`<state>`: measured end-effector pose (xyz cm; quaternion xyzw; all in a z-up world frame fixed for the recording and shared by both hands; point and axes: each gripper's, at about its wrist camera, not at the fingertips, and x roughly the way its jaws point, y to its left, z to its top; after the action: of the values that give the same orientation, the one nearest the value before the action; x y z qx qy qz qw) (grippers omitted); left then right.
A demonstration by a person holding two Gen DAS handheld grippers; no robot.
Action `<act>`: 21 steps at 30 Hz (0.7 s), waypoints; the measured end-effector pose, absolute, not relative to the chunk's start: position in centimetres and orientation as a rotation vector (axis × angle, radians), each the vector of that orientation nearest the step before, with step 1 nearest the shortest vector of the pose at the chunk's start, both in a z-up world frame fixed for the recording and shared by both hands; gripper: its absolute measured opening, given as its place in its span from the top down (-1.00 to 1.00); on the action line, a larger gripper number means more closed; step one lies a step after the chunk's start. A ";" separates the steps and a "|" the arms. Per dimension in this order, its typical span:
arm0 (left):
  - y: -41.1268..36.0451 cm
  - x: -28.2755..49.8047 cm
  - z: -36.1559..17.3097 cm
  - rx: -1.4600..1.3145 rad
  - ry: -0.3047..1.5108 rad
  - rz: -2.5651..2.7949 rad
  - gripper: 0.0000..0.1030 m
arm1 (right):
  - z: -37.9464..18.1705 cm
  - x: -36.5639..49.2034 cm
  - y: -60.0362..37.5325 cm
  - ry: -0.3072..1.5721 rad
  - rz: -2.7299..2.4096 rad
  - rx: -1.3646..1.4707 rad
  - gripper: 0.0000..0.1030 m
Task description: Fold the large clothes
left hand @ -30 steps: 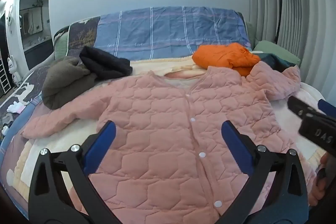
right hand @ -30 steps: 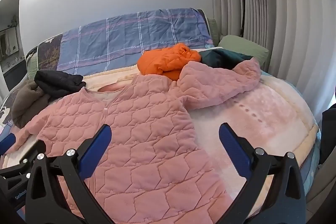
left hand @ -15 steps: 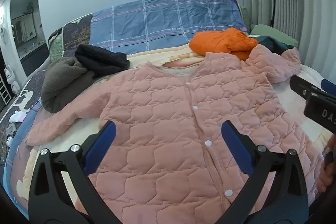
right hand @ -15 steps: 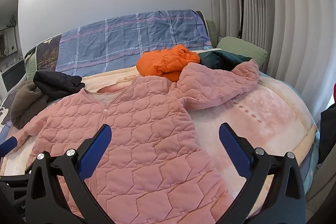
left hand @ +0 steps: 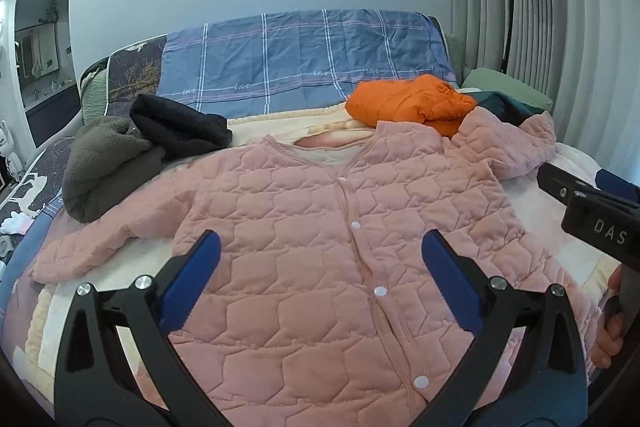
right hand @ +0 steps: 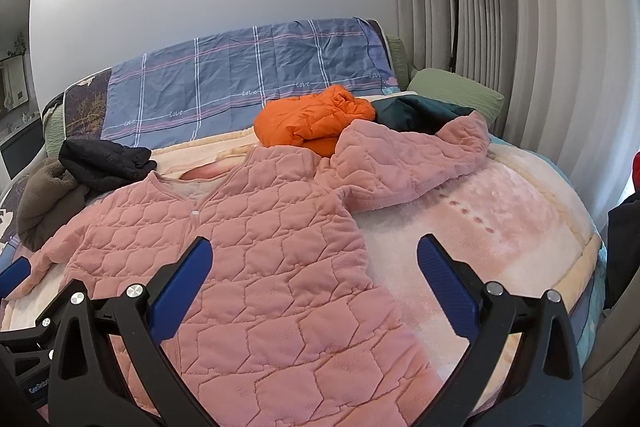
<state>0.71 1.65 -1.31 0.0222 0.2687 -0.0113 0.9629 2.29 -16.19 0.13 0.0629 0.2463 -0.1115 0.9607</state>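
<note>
A pink quilted jacket (left hand: pixel 320 243) (right hand: pixel 256 251) lies flat on the bed, front up and snapped closed, both sleeves spread out. Its left sleeve (left hand: pixel 92 247) reaches toward the bed's left edge. Its right sleeve (right hand: pixel 416 163) bends up toward the pillows. My left gripper (left hand: pixel 320 259) hovers open above the jacket's lower front, with nothing between its blue pads. Over the jacket's lower right side and the blanket beside it, my right gripper (right hand: pixel 314 259) hangs open and empty. The right gripper's body (left hand: pixel 592 211) shows at the right edge of the left wrist view.
An orange puffer jacket (left hand: pixel 408 101) (right hand: pixel 312 121) lies bunched behind the collar. A black garment (left hand: pixel 180 127) and a grey-brown fleece (left hand: pixel 100 167) sit at the back left. A dark teal garment (right hand: pixel 416 113) and a green pillow (right hand: pixel 456 91) lie at the back right. A pale blanket (right hand: pixel 500 227) covers the bed.
Both grippers have drawn back and risen slightly, so more of the jacket's lower front shows. The jacket has not moved, and both grippers stay open.
</note>
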 end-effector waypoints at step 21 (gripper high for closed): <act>1.4 1.0 -1.9 0.087 0.589 -0.039 -0.96 | 0.0 2.3 -15.5 0.503 -0.215 0.106 -0.97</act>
<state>1.04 1.36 -1.91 0.0428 0.2903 -0.0193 0.9558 2.35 -15.51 -0.03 0.0524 0.2481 -0.1063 0.9615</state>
